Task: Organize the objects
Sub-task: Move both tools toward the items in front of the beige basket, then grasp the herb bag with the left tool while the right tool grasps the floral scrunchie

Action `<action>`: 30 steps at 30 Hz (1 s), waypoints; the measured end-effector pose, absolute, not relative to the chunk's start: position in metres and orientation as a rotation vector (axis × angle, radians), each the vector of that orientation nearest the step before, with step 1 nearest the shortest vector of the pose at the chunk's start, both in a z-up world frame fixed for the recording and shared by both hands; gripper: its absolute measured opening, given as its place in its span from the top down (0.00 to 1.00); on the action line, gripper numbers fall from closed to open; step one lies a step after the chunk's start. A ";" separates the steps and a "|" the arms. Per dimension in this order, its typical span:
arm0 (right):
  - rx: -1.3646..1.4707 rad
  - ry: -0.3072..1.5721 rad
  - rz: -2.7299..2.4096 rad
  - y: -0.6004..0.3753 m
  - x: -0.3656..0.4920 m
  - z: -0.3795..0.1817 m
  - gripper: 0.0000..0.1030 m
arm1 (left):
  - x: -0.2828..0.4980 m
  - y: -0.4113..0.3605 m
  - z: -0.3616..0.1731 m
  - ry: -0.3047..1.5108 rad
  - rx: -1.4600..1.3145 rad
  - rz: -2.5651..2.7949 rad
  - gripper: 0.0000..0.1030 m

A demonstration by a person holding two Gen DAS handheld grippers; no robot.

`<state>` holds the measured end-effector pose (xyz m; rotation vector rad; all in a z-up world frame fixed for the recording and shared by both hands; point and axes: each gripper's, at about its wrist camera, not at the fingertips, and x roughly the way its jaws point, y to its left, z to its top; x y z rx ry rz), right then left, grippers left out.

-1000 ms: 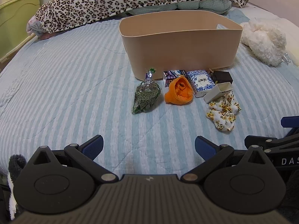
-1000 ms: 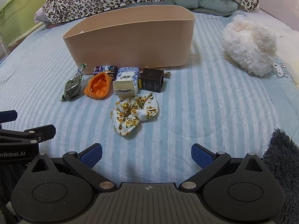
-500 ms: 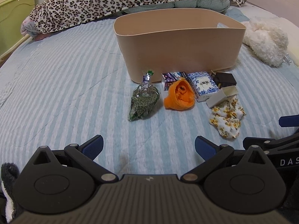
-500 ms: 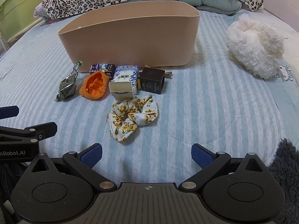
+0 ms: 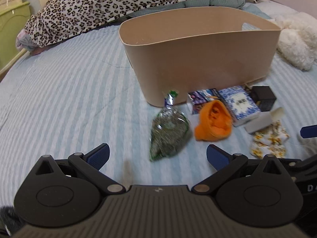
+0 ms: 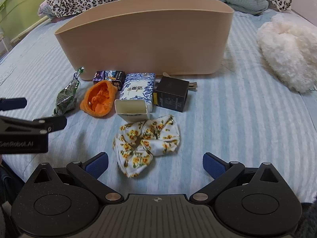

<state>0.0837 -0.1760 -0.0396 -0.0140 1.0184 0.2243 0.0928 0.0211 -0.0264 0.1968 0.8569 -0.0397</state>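
Before the tan bin (image 6: 146, 45), both grippers' jaws gape, gripping nothing, near the floral scrunchie (image 6: 146, 144).

We note a bed (image 5: 59, 99) covered by a pale blue striped quilt, with a leopard-print blanket (image 5: 118, 2) heaped along its far edge. A light green cabinet (image 6: 21, 6) stands beyond the bed's left side; lighting is soft and even.

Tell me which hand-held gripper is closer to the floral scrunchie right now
Right. The right hand-held gripper is open directly in front of the floral scrunchie, which lies almost between its fingertips. The left hand-held gripper is open off to the scrunchie's left, lined up with the green bag instead.
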 end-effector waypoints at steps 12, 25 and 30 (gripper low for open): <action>-0.016 1.021 0.224 -0.167 0.105 -0.053 0.20 | 0.136 0.035 -0.057 0.912 0.183 -0.116 0.29; 0.035 0.978 0.223 -0.179 0.104 -0.038 0.81 | 0.120 0.044 -0.034 0.884 0.106 -0.141 0.58; 0.053 0.910 0.207 -0.190 0.097 -0.015 0.81 | 0.102 0.046 -0.003 0.812 0.078 -0.128 0.58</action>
